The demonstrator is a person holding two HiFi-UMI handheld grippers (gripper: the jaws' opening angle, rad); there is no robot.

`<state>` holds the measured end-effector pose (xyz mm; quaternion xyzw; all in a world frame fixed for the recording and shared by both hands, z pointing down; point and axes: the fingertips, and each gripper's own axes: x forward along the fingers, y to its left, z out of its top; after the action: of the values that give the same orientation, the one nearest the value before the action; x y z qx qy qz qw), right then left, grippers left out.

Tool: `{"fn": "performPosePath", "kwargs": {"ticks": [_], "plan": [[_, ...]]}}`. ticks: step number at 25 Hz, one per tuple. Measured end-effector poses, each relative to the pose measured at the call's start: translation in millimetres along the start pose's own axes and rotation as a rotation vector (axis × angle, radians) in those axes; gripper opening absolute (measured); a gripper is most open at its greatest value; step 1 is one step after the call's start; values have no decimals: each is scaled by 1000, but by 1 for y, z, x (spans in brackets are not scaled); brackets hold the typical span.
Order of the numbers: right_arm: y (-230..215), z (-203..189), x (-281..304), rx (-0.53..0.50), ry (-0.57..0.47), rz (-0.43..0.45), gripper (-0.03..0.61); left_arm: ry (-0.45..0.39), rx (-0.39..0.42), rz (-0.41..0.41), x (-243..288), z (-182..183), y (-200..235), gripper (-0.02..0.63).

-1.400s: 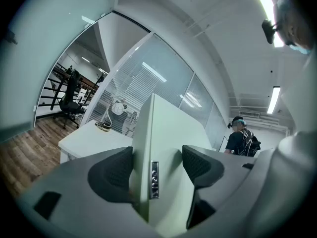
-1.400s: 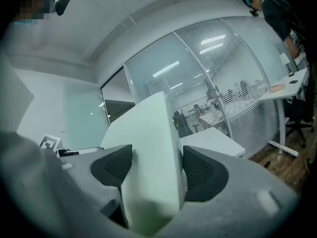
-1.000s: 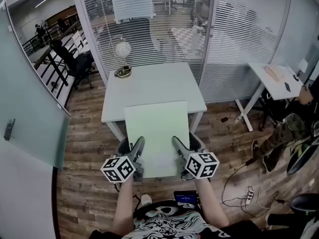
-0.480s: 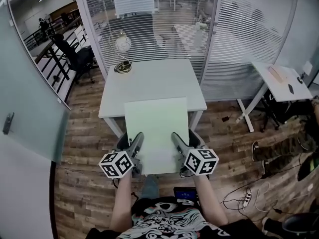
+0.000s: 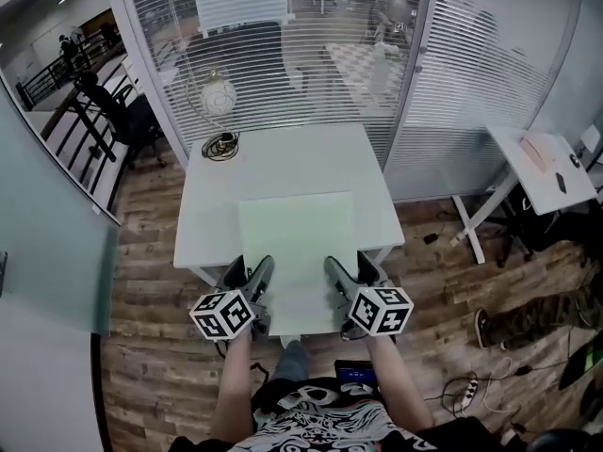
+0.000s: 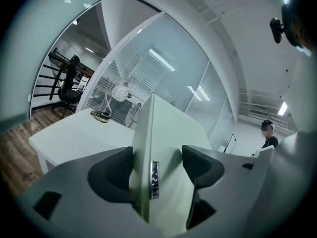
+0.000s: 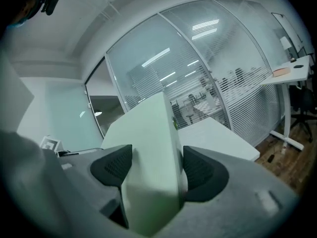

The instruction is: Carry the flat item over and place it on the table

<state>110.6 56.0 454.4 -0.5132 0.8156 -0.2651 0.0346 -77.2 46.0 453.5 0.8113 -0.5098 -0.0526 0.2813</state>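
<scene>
Now the board (image 5: 298, 238) reaches further over the table (image 5: 283, 163) than a second ago. The left gripper (image 5: 251, 273) and right gripper (image 5: 350, 271) each clamp it, and set-down looks near.

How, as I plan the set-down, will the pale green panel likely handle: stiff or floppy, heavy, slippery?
Probably stiff: gripped only at its near edge by the left gripper and right gripper, the pale green panel juts over the white table without sag. Likely light for its size, since two pinches carry it. Smooth faces may slip.
</scene>
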Motion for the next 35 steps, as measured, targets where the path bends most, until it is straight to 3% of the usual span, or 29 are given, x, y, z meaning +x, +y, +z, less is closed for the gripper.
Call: {"fn": "performPosePath", "kwargs": {"ticks": [9,15,27,35], "plan": [[-33,36,158,25,85,-34,308,63,-52,28,124,58,91,296],[-48,49,221,49,82,-60,308,87,-44,16,178,85,126,296],[-59,67,234,74,37,-103,308,106,-12,-35,208,103,125,296],[-50,74,236,42,49,-82,308,77,-43,-26,201,107,127,296]]}}
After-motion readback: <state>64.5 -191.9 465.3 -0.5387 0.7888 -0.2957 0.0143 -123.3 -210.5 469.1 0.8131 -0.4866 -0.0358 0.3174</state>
